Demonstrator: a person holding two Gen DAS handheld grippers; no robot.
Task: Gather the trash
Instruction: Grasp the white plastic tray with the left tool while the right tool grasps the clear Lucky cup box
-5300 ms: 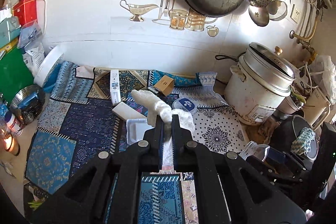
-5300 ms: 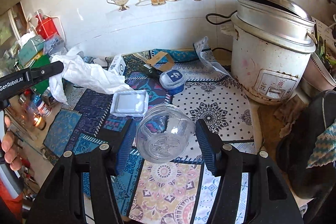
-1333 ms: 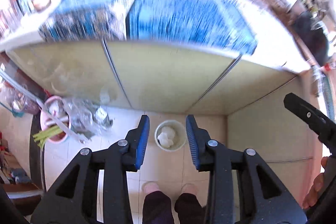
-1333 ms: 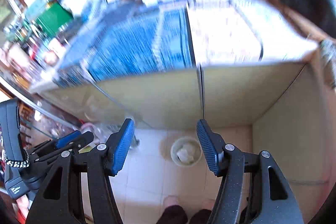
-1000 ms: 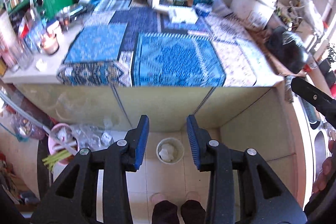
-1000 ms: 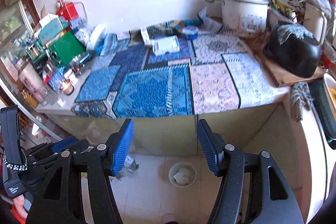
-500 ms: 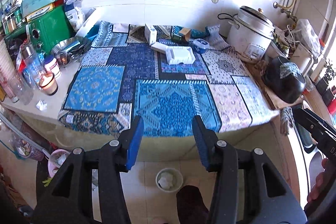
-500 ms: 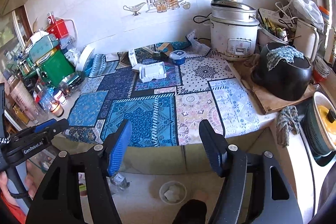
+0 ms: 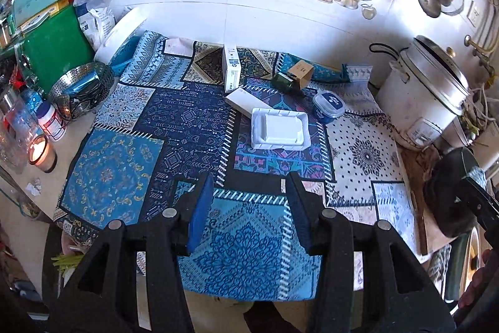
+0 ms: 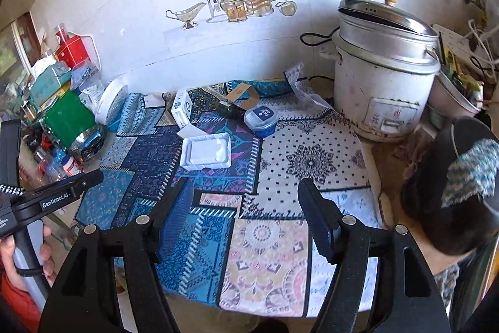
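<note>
Now both hand-held grippers hang empty above the patchwork-cloth counter.

Left gripper (image 9: 249,208) and right gripper (image 10: 246,214), jaws just widened, stand apart with nothing between them. Beyond them on the blue patterned cloth (image 9: 187,120) lie a white foam tray (image 9: 279,133), a blue-lidded round plastic tub (image 9: 328,106) just beside it, and white cardboard boxes (image 9: 231,69).

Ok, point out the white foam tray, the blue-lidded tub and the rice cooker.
white foam tray (image 9: 279,131), left wrist view, on its raised centre panel.
blue-lidded tub (image 9: 329,104), left wrist view, on its lid.
rice cooker (image 10: 385,95), right wrist view, on its white side wall.
</note>
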